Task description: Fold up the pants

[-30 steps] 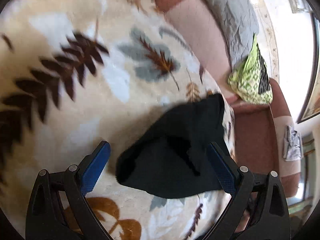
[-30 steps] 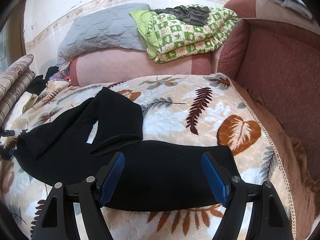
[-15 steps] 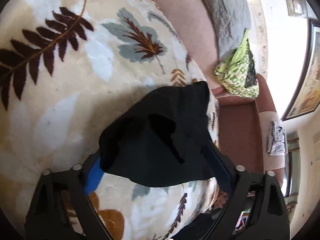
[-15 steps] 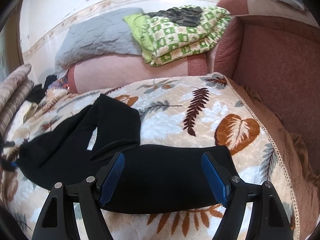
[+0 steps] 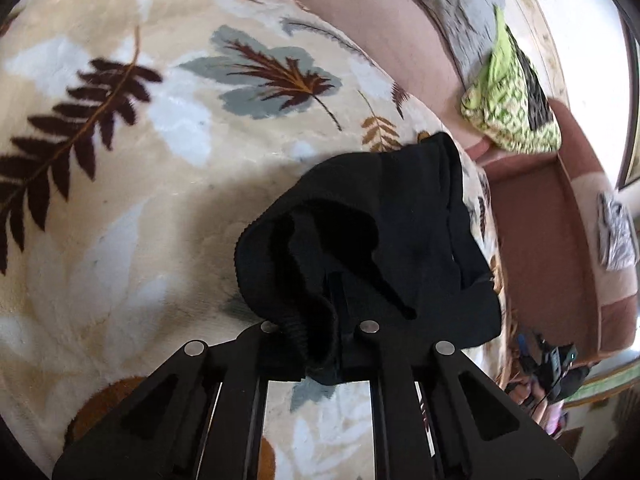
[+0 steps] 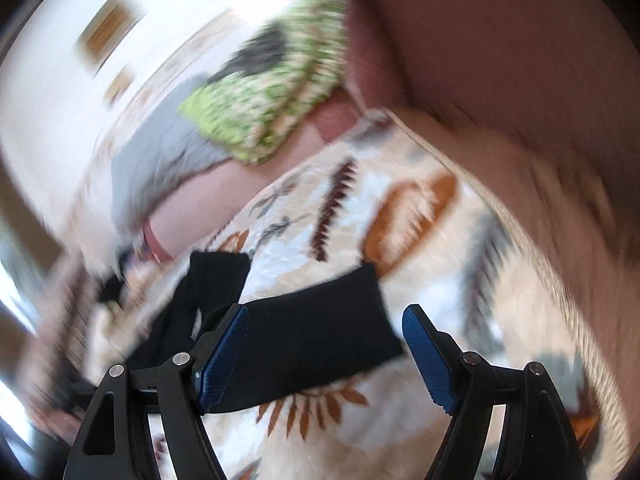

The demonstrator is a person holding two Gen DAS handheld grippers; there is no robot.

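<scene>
Black pants (image 5: 380, 220) lie on a cream leaf-patterned blanket (image 5: 160, 160). My left gripper (image 5: 338, 300) is closing tight on a bunched end of the pants. The cloth is pinched between its jaws and drapes over them, hiding the pads. The right wrist view is blurred by motion. There the pants (image 6: 320, 320) stretch leftward across the blanket (image 6: 460, 280), with one end folded over. My right gripper (image 6: 324, 356) is open just above the wide near end of the pants. Its blue pads (image 6: 222, 360) stand apart and touch nothing.
A red-brown sofa (image 5: 532, 232) wraps around the blanket's far and right sides. On its pink back cushion (image 5: 384, 32) sit a grey quilt (image 6: 160, 168) and a folded green patterned blanket (image 6: 272, 92). The blanket's corded edge (image 6: 532, 240) runs along the sofa on the right.
My left gripper went from wide open around the pants' end to shut on it, and the cloth is bunched up. The right gripper swung and rolled quickly, blurring its view, and stayed open.
</scene>
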